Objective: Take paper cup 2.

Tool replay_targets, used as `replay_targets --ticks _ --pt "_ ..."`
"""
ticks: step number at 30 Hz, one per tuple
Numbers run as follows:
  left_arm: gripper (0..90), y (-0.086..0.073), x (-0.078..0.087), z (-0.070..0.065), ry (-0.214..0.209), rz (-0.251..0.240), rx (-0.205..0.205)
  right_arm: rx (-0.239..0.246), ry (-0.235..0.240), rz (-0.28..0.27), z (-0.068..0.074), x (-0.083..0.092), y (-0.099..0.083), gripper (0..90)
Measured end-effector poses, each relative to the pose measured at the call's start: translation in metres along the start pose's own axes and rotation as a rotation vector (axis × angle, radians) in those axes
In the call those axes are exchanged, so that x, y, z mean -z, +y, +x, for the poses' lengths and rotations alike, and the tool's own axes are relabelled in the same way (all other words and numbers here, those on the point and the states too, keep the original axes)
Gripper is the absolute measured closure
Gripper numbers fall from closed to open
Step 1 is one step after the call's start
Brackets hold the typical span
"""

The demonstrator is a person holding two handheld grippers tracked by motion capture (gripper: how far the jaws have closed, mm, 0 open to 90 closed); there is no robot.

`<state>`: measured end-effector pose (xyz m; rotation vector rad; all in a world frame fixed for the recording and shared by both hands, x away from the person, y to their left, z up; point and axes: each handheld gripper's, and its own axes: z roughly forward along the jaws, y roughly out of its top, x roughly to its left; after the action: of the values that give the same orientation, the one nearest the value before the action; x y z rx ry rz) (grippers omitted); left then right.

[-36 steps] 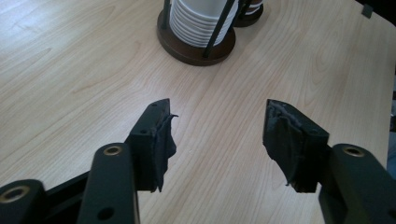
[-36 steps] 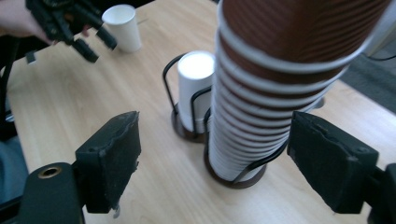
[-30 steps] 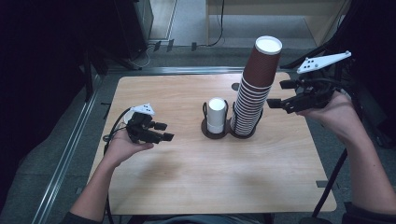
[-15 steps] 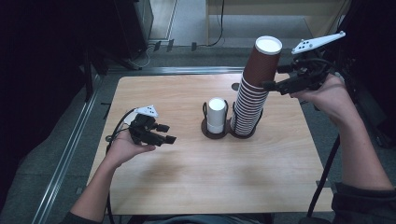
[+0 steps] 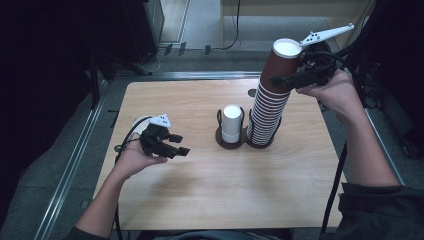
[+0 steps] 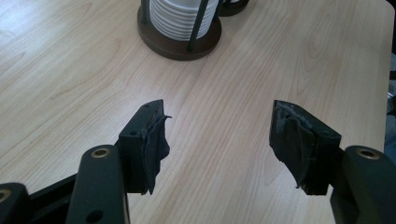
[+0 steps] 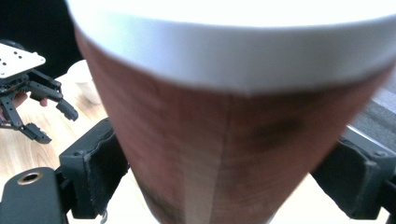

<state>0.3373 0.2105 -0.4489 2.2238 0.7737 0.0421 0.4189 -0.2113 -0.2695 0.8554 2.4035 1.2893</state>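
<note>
Right hand-held gripper (image 7: 224,186) astride top cup (image 7: 243,116), unclosed

Light wooden table (image 5: 210,200), grey floor (image 5: 60,165)

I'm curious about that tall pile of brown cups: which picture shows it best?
The high view: the whole stack of cups stands in its holder. The right gripper view has just its top cup, close and blurred.

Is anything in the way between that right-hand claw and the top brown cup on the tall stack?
Nothing visible. The right gripper is already at the top cup of the brown stack, one jaw on each side of it, with nothing between pads and cup wall.
</note>
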Motion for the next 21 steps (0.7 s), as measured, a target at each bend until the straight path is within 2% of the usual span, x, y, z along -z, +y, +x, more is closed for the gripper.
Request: replay_targets --ticks 6,21 --pt "36.0 -0.0005 -0.0002 0.0 0.0 0.003 -0.002 0.034 -0.012 0.006 0.002 0.0001 0.0031 13.2" --pt "36.1 -0.0008 0.0008 0.001 0.005 0.004 -0.003 0.048 -0.023 0.048 0.0039 0.0019 0.0104 14.3"
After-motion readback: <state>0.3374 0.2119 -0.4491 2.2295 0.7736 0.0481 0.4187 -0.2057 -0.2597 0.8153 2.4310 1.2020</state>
